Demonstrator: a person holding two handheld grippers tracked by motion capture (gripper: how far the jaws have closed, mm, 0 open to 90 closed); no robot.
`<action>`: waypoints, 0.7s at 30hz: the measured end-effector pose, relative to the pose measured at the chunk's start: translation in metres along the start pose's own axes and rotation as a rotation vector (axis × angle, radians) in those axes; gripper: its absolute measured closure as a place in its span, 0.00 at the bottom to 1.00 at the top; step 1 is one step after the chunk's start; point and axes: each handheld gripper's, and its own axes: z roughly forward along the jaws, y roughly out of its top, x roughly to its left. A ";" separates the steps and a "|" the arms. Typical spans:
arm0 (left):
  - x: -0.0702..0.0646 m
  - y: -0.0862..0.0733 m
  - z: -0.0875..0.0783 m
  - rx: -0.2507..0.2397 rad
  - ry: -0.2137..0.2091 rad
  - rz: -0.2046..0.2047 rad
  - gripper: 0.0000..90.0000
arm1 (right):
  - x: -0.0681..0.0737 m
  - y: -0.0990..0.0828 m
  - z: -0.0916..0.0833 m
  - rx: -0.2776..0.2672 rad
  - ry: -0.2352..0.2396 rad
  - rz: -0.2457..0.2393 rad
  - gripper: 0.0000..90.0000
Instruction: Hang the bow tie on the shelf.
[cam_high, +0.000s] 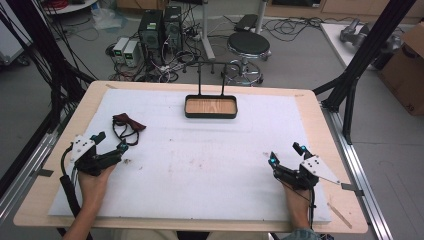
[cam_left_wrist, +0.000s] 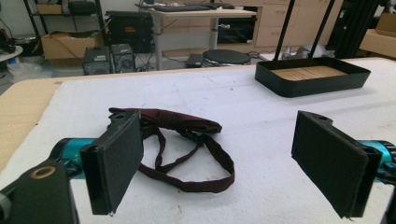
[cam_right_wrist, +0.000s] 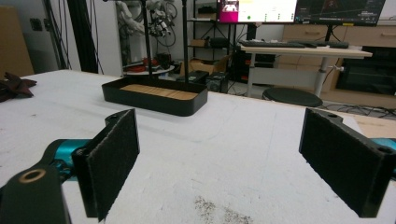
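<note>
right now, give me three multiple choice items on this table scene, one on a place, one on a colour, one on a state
1. Where does the strap lie?
A. just ahead of the left gripper
B. inside the tray
C. beside the right gripper

2. What colour is the strap?
A. yellow
B. dark red
C. white

3. How do the left gripper's jaws stand?
A. clamped on the strap
B. shut on nothing
C. open, nothing between them

Answers:
1 A, the strap lies on the white mat, apart from the tray.
2 B, maroon in the left gripper view.
3 C, the pads stand wide apart.

Dark maroon strap (cam_left_wrist: 187, 154) on a white surface (cam_high: 200, 165); black tray (cam_high: 210, 107) with a light wood-grain floor; black claw pads (cam_left_wrist: 119, 161)
</note>
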 end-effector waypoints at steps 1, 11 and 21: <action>0.000 0.000 0.001 -0.001 -0.002 0.000 0.19 | 0.000 0.000 0.000 0.001 0.000 0.000 0.13; -0.003 0.001 0.006 0.013 -0.010 -0.010 0.21 | 0.000 0.000 0.001 0.001 -0.007 -0.009 0.13; -0.002 0.010 0.014 -0.003 0.005 -0.008 0.26 | 0.001 0.000 0.000 0.008 -0.003 -0.005 0.13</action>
